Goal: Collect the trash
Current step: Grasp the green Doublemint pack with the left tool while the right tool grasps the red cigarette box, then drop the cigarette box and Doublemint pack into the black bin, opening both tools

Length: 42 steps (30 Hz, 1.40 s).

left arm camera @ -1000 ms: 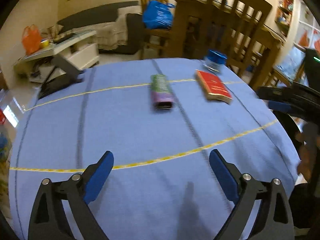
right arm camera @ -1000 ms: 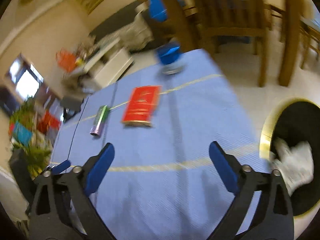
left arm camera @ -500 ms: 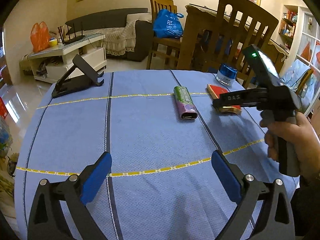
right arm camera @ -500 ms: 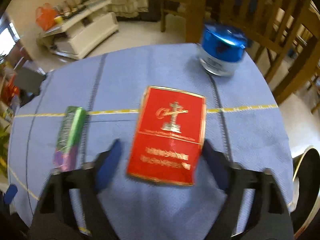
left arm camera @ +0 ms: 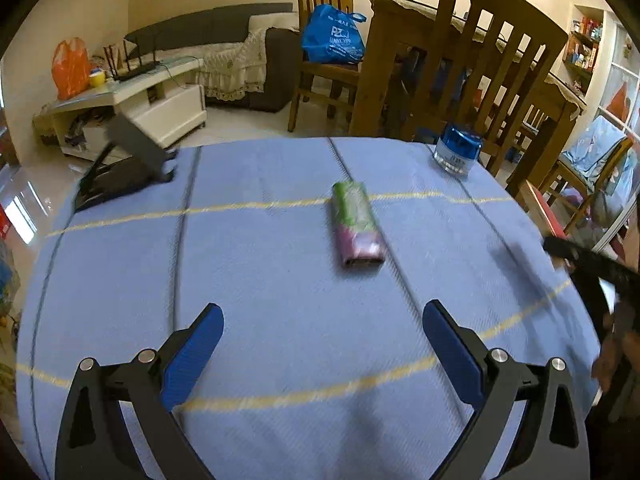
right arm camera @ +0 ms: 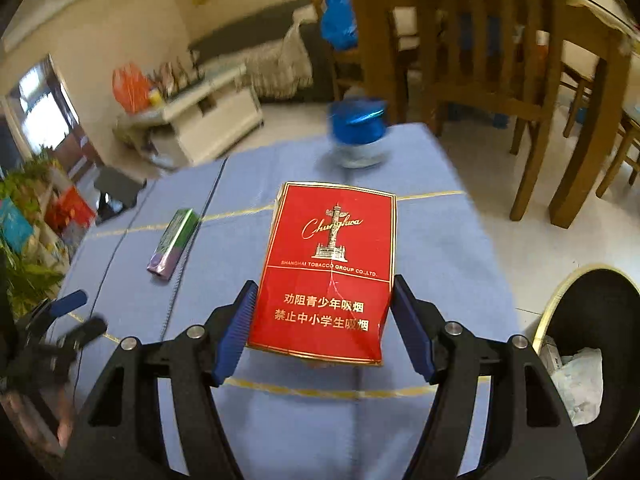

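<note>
Only the right wrist view is showing the right hand-held gripper point(right arm camera: 322, 320) clenching the red cigarette pack point(right arm camera: 326, 268); the left hand-held gripper point(left arm camera: 322, 340) is hanging released, short of the green wrapper point(left arm camera: 357, 226).

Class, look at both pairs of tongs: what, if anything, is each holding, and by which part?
The right tongs grip the red cigarette pack by its two long side edges, near its lower end. The left tongs are open above the blue tablecloth, holding nothing.
</note>
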Available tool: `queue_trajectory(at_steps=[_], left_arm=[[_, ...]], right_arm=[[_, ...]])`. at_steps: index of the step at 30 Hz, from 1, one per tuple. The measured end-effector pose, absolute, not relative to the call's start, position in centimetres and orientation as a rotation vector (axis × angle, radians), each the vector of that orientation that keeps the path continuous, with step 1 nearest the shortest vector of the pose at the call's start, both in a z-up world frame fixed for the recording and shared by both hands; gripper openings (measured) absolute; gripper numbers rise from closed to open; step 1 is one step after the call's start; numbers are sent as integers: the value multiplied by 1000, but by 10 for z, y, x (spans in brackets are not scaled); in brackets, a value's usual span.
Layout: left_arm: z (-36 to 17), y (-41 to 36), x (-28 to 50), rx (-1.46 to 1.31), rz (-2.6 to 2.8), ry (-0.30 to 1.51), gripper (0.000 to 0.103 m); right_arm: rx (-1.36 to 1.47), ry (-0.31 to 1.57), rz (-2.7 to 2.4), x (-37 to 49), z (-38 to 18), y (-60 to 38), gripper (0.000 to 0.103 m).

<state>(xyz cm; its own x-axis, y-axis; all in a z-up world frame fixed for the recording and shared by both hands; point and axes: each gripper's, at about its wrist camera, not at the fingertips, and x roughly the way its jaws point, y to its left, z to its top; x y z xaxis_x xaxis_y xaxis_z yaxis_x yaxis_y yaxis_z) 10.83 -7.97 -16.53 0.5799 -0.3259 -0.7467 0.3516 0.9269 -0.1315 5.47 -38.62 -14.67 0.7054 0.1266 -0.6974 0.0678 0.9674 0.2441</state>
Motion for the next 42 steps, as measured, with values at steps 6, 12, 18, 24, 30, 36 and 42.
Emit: queue_trajectory(at_steps=[6, 12, 18, 24, 30, 36, 42], left_arm=[[-159, -133, 164, 78, -392, 878, 94], [-186, -159, 195, 119, -342, 995, 49], [-191, -156, 166, 215, -325, 956, 31], [-187, -109, 138, 63, -308, 1016, 29], [-164, -68, 107, 114, -168, 900, 30], [-168, -60, 95, 141, -151, 913, 30], [-185, -52, 107, 96, -143, 1013, 76]], right_arm=[[370, 724, 30, 43, -138, -421, 66], [293, 726, 62, 43, -137, -406, 66], [326, 701, 69, 38, -133, -417, 66], [328, 685, 78, 35, -131, -415, 66], [315, 689, 72, 33, -134, -409, 66], [298, 695, 70, 35, -136, -404, 66], [260, 714, 87, 35, -141, -393, 66]])
